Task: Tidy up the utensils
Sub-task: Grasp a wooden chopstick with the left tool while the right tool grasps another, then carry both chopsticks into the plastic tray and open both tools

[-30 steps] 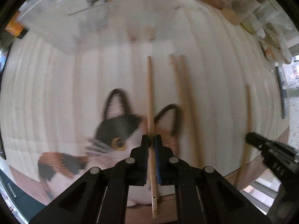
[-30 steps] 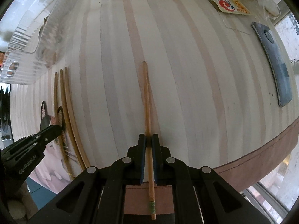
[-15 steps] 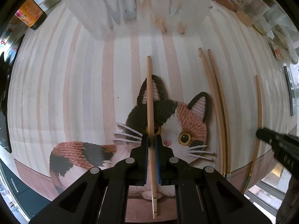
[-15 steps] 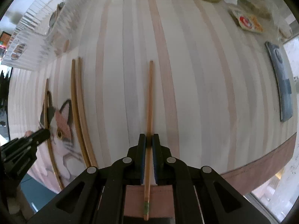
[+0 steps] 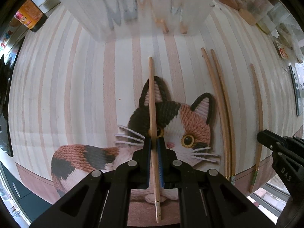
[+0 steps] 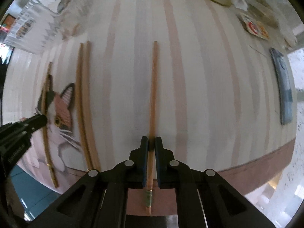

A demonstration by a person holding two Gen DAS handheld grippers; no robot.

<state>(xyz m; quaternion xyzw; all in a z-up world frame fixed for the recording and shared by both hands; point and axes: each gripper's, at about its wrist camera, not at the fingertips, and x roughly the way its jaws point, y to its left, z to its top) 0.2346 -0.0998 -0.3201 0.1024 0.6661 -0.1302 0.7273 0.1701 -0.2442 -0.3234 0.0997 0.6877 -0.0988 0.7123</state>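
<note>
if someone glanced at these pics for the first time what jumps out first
The calico cat printed on the striped tablecloth grabs the eye, right under the left gripper, which is shut on a wooden chopstick. The right gripper clamps a second chopstick over plain stripes. Two more chopsticks lie side by side between them, and a clear utensil bin stands at the far edge.

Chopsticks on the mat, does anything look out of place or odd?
Nothing damaged or spilled. Two loose chopsticks lie paired on the cat mat, outside the clear organizer. Each gripper's jaws hold one chopstick: left, right.
</note>
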